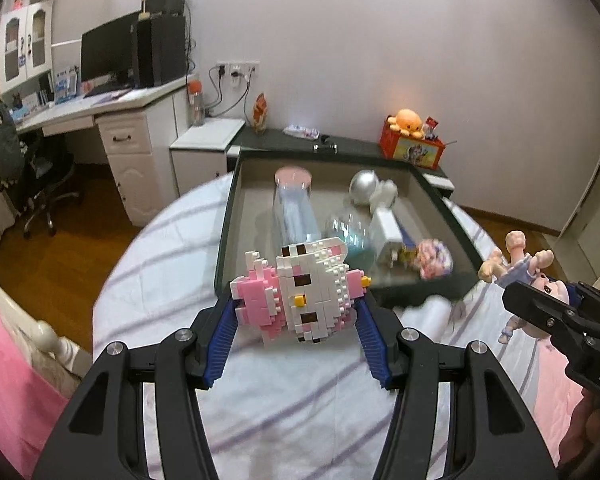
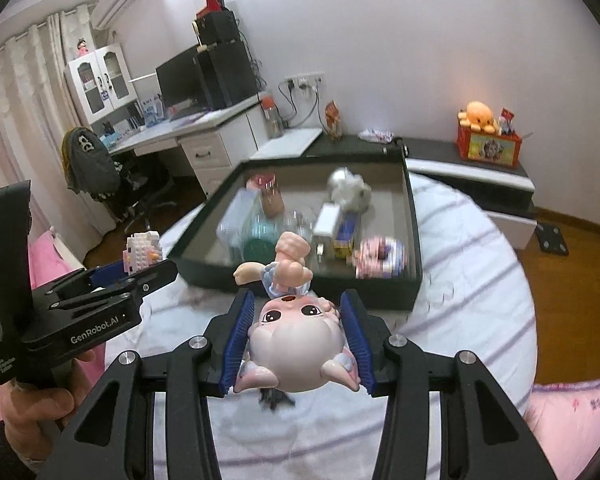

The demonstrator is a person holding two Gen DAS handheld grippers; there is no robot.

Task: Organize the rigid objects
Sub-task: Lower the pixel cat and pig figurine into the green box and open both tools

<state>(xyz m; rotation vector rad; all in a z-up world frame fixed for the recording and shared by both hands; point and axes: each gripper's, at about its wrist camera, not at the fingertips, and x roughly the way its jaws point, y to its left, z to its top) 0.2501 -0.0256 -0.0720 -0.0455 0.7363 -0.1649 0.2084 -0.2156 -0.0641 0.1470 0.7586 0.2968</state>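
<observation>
tray [image 1: 432,190] straight ahead of both grippers, beyond the held toys. left gripper [image 1: 296,316] clamped on brick cat [image 1: 300,292], long axis crosswise; right gripper [image 2: 298,332] clamped on doll [image 2: 296,328], upside down, legs toward tray. both above bed [image 1: 160,272], about equally near.

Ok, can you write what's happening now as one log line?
left gripper: shut on block toy | right gripper: shut on doll | both held above bed, near black tray
</observation>
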